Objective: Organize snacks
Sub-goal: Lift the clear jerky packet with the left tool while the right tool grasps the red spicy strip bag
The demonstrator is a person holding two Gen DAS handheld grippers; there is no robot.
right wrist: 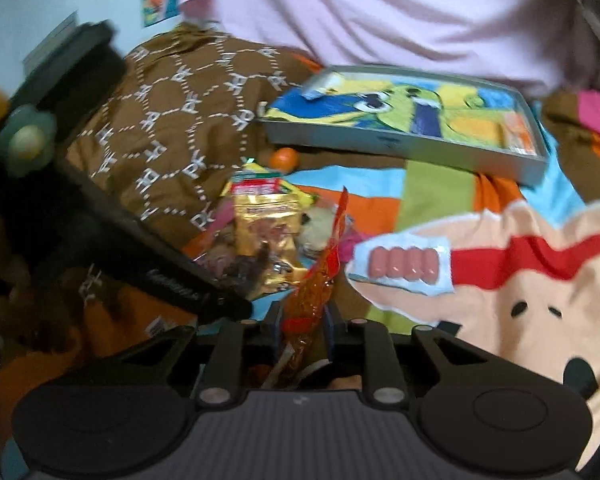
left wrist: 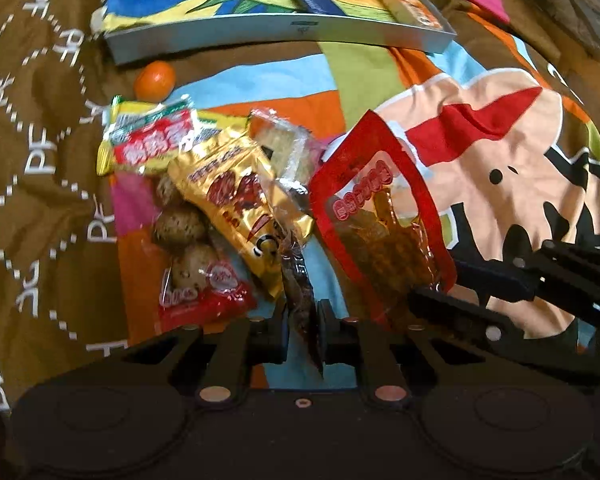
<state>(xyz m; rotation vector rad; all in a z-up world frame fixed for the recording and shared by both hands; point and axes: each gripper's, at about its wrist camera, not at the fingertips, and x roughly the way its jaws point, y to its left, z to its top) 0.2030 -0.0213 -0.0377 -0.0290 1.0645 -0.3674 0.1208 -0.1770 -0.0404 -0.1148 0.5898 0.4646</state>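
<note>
Snack packets (left wrist: 204, 200) are crowding the left gripper's (left wrist: 303, 330) front, the red pouch (left wrist: 380, 216) is blocking its right, open bedspread (left wrist: 500, 160) beyond.

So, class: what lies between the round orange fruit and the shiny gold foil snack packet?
In the left wrist view, a yellow-and-red snack packet lies between the orange fruit and the gold packet.

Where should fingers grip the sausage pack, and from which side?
Probably at a flat edge of the sausage pack. It lies flat on the cloth, clear of the snack pile, with four rounded sausages bulging in the middle. Its near edge looks free, so come in low from that side.
</note>
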